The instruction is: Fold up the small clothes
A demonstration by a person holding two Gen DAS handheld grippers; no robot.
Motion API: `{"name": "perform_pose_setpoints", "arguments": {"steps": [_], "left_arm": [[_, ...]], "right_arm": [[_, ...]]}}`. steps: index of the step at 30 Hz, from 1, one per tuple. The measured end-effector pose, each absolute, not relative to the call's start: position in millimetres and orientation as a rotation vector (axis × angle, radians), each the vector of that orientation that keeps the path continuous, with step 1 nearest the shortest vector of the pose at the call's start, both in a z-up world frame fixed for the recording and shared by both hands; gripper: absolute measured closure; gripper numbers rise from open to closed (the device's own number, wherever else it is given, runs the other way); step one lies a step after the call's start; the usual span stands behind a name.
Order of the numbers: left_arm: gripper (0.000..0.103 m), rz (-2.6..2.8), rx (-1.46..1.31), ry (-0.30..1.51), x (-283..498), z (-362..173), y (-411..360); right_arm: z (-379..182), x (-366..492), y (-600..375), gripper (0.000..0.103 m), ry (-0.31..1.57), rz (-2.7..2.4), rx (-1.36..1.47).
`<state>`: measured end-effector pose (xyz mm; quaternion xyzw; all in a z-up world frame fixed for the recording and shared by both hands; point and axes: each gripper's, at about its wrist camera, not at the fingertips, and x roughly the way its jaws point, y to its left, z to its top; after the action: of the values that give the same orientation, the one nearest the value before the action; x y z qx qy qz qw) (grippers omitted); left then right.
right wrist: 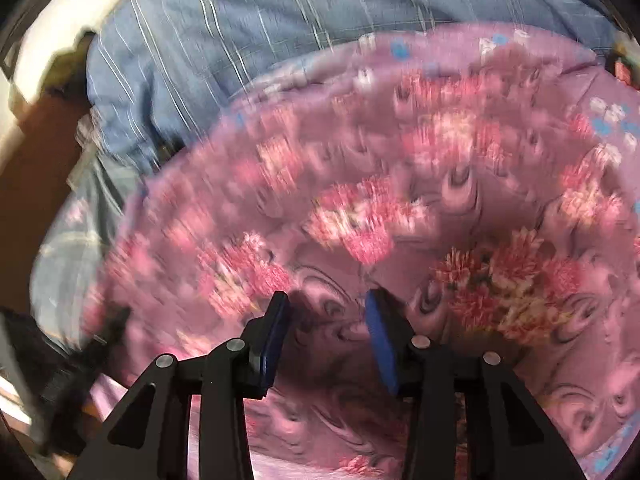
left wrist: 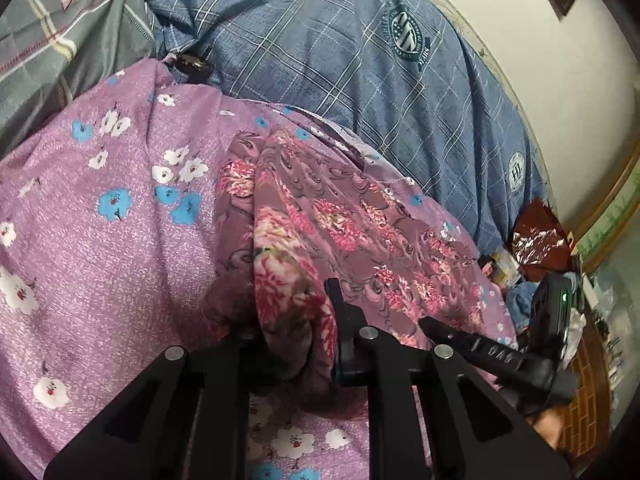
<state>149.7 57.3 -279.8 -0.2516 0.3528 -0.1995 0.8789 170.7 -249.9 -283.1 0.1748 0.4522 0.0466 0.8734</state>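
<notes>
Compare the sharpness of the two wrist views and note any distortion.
Left wrist: sharp, the floral garment crisp, with fisheye bending and dark corners. Right wrist: heavy motion smear across the garment and blue plaid bedding; only the right gripper looks sharp.

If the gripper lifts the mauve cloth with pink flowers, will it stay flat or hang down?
The mauve pink-flowered cloth would probably hang limp: it already bunches in soft folds in the left gripper. It looks thin, so likely light, and may slide over the purple sheet.

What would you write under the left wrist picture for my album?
Left gripper pinching a rose-print cloth on a purple flowered sheet.
</notes>
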Motion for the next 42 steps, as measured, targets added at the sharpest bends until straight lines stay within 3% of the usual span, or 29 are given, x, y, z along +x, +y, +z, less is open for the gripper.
{"name": "perform_pose_setpoints", "arguments": {"steps": [4, 12, 21, 30, 37, 39, 42], "left_arm": [[0.088, -0.404, -0.555, 0.737, 152, -284, 59], [0.092, -0.361, -0.384, 0.684, 142, -268, 36], [0.095, -0.438, -0.215, 0.605, 120, -210, -17], [0.095, -0.542, -0.098, 0.594, 102, -185, -93], [0.095, -0.651, -0.008, 0.643, 93, -197, -171], [0.094, -0.662, 0.034, 0.681, 95, -213, -198], [0.084, -0.665, 0.034, 0.781, 103, -234, -217]], "right_arm": [[-268, 162, -251, 0.075, 0.916, 0.156, 0.374], [-280, 164, -234, 0.076, 0.964, 0.220, 0.327], [-271, 154, -292, 0.076, 0.887, 0.252, 0.621], [-269, 144, -357, 0.072, 0.815, 0.310, 0.880], [-273, 126, -423, 0.072, 0.723, 0.238, 1.027], [-278, 121, -442, 0.069, 0.712, 0.223, 1.073], [-290, 123, -459, 0.057, 0.738, 0.236, 1.156]]}}
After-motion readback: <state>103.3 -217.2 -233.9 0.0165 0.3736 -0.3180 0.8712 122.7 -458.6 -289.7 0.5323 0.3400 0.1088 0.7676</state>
